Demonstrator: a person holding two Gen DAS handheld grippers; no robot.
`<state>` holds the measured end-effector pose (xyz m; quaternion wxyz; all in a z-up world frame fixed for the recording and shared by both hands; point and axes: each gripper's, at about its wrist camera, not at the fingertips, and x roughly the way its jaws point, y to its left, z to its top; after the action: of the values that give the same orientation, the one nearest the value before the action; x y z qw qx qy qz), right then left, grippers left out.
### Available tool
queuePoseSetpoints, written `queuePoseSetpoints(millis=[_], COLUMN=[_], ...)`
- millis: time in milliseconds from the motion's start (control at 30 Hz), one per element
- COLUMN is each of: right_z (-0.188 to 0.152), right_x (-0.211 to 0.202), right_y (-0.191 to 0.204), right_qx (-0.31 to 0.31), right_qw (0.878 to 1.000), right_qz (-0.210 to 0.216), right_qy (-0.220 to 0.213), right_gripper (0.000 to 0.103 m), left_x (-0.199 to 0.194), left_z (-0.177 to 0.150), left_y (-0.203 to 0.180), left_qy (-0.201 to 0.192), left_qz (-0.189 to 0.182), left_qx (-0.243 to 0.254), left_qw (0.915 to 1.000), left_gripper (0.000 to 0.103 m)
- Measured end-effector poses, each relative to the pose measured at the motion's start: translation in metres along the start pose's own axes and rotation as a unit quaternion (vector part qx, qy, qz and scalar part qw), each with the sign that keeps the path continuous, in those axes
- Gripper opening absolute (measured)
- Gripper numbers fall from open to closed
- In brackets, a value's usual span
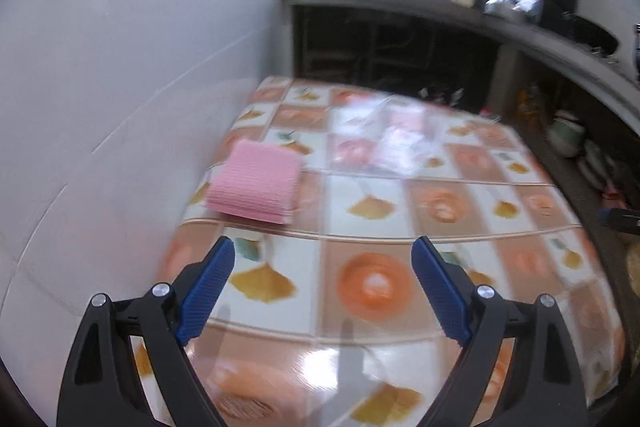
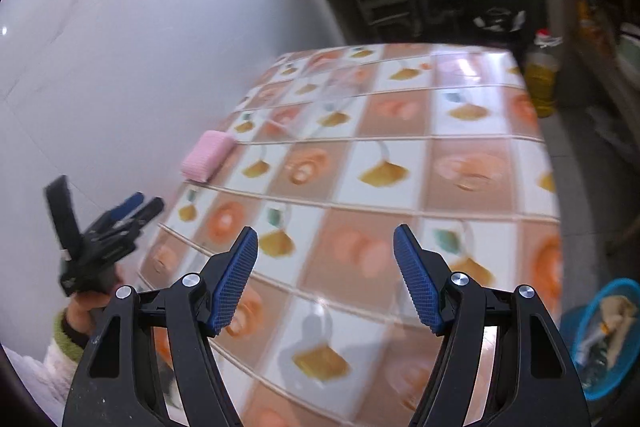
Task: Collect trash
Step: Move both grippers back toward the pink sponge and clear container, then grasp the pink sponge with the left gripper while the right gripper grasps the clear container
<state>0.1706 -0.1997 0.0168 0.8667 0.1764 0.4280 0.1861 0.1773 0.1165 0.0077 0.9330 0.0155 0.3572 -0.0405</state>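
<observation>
From the left wrist view, the left gripper [image 1: 322, 261] has its jaws spread wide with nothing between them, hanging over the near part of the patterned surface [image 1: 460, 227]. The likeliest trash here, a crumpled clear plastic wrapper [image 1: 384, 135], lies ahead of the jaws and a little to their right, well past the folded pink cloth [image 1: 256, 183], which sits ahead and to the left near the white wall. The wrapper is blurred and sprawls roughly across the view, so its long axis cannot be told exactly; reaching it would call for a forward move beyond the cloth.

From the right wrist view, the right gripper [image 2: 325, 253] also shows spread, empty jaws above the surface [image 2: 472, 131]. The pink cloth [image 2: 208, 157] lies ahead and left; the plastic wrapper [image 2: 332, 87] is only a faint sheen beyond the cloth, further from these jaws. The left gripper [image 2: 140, 205] appears at the far left, held in a hand [image 2: 86, 303], on the cloth's side. A blue basket [image 2: 600, 339] already holding scraps stands off the surface's right edge, beside the right gripper, and looks like the drop-off. The left gripper seems nearer the wrapper.
</observation>
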Motion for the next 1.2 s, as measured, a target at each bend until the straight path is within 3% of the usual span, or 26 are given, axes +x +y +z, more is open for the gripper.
queuePoseSetpoints(millis=[133, 267, 467, 600, 733, 833, 933, 1000, 1200], right_z=[0.032, 0.063, 0.106, 0.123, 0.132, 0.136, 0.135, 0.135, 0.131], right_x=[0.038, 0.076, 0.136, 0.164, 0.184, 0.198, 0.207, 0.21, 0.207], right_y=[0.008, 0.015, 0.018, 0.006, -0.002, -0.003, -0.006, -0.009, -0.017], right_qx=[0.009, 0.008, 0.024, 0.072, 0.104, 0.106, 0.112, 0.113, 0.113], right_qw=[1.0, 1.0, 0.999, 0.996, 0.992, 0.991, 0.989, 0.988, 0.988], right_qz=[0.015, 0.007, -0.009, -0.017, -0.024, -0.041, -0.05, -0.054, -0.048], right_qy=[0.016, 0.028, 0.045, 0.054, 0.063, 0.074, 0.086, 0.091, 0.096], right_gripper=[0.067, 0.067, 0.067, 0.067, 0.067, 0.058, 0.042, 0.025, 0.005], left_x=[0.045, 0.093, 0.139, 0.161, 0.171, 0.177, 0.176, 0.176, 0.163], left_z=[0.028, 0.053, 0.075, 0.077, 0.073, 0.071, 0.069, 0.069, 0.059], left_y=[0.021, 0.027, 0.034, 0.043, 0.044, 0.046, 0.049, 0.048, 0.041], left_qy=[0.057, 0.105, 0.13, 0.168, 0.179, 0.182, 0.181, 0.177, 0.175], left_qz=[-0.004, 0.027, 0.066, 0.076, 0.077, 0.065, 0.058, 0.06, 0.059], left_qx=[-0.003, 0.035, 0.056, 0.045, 0.048, 0.034, 0.02, 0.024, 0.032], left_qw=[0.9983, 0.9935, 0.9877, 0.9818, 0.9797, 0.9805, 0.9816, 0.982, 0.9824], left_gripper=[0.094, 0.096, 0.096, 0.096, 0.096, 0.096, 0.093, 0.088, 0.082])
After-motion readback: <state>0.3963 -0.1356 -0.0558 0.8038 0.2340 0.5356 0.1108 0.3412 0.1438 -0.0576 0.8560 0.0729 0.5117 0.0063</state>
